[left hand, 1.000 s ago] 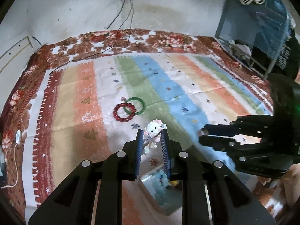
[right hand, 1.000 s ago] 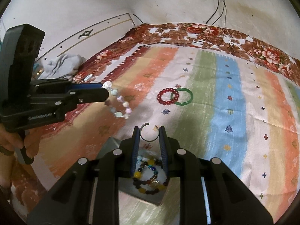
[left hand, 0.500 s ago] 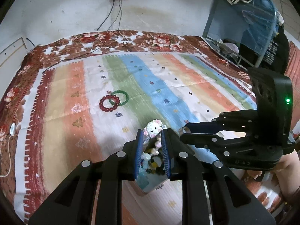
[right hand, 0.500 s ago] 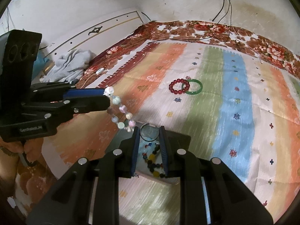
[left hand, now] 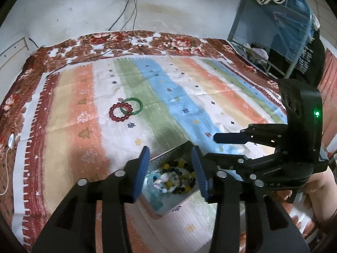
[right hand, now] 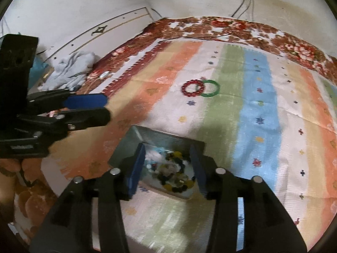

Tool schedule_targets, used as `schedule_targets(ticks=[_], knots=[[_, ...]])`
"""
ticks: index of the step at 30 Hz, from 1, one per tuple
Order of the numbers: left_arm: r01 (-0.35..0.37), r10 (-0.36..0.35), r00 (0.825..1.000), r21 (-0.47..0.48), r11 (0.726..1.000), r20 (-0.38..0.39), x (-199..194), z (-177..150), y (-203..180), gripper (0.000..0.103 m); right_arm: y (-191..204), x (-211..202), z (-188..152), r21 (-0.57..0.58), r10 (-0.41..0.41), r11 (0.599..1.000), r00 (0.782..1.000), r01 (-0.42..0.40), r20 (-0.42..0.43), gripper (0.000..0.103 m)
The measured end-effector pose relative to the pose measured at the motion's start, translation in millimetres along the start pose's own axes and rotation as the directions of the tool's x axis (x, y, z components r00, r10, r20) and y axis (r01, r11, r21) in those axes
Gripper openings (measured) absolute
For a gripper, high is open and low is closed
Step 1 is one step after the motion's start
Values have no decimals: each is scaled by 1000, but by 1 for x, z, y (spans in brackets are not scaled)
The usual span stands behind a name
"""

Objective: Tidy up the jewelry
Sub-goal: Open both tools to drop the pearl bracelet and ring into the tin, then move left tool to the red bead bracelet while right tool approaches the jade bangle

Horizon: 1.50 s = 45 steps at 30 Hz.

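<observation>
A small open box (left hand: 168, 207) sits on the striped cloth and holds a pale bead bracelet with a white charm and a dark and yellow bead bracelet (left hand: 174, 178). My left gripper (left hand: 170, 150) is open and empty just above the box. My right gripper (right hand: 167, 147) is open and empty above the same box (right hand: 128, 145), over the bracelets (right hand: 173, 174). A red bead bracelet (left hand: 120, 112) and a green bangle (left hand: 139, 105) lie overlapping farther off; they also show in the right wrist view, the red bracelet (right hand: 192, 88) left of the bangle (right hand: 213, 86).
The cloth covers a bed with a floral border (left hand: 126, 40). A white cable (left hand: 9, 141) lies at the left edge. A blue rack with clothes (left hand: 273, 25) stands at the far right. Grey clothes (right hand: 71, 69) lie beyond the left side.
Both grippers have opened. The pale bracelet with the white charm dropped from the left gripper into the box; the ring the right gripper held is gone from it. Both grippers now hang over the box.
</observation>
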State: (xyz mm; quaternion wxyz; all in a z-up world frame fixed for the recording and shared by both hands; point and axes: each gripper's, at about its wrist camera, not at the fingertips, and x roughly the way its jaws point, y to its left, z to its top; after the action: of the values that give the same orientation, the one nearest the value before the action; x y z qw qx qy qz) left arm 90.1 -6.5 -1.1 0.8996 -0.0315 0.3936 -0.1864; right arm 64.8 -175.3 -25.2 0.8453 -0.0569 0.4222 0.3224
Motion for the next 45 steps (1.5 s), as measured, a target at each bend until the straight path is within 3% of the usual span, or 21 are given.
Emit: schedule_targets(ticks=[7,12,23,35,38,45], knots=[[1,-1,1000,-5,1000,-2,0,0,1,44,-3,-2,1,11,16,1000,1000,-16,4,48],[-11,10,1000,-23,1000,-15,6,2,8,51,-8,1,5,32,10,999,1000,-10,14,50],[-138,136,987,-29,990,-84,51,24,47,51,-41,30,37,85,-38,996,999,36,23,53],[-192,189,973,-10,981,-131,93,42,69,56,-62,56,55,108,-64,992,998,62,10,53],[-233,230,967,-15,972,-108,97,46,74,56,-67,65,59,107,-73,992,997,71,7,53],[-240,235,964,-24,971,-122,116,52,87,59,-80,86,70,114,-76,990,997,77,-11,53]])
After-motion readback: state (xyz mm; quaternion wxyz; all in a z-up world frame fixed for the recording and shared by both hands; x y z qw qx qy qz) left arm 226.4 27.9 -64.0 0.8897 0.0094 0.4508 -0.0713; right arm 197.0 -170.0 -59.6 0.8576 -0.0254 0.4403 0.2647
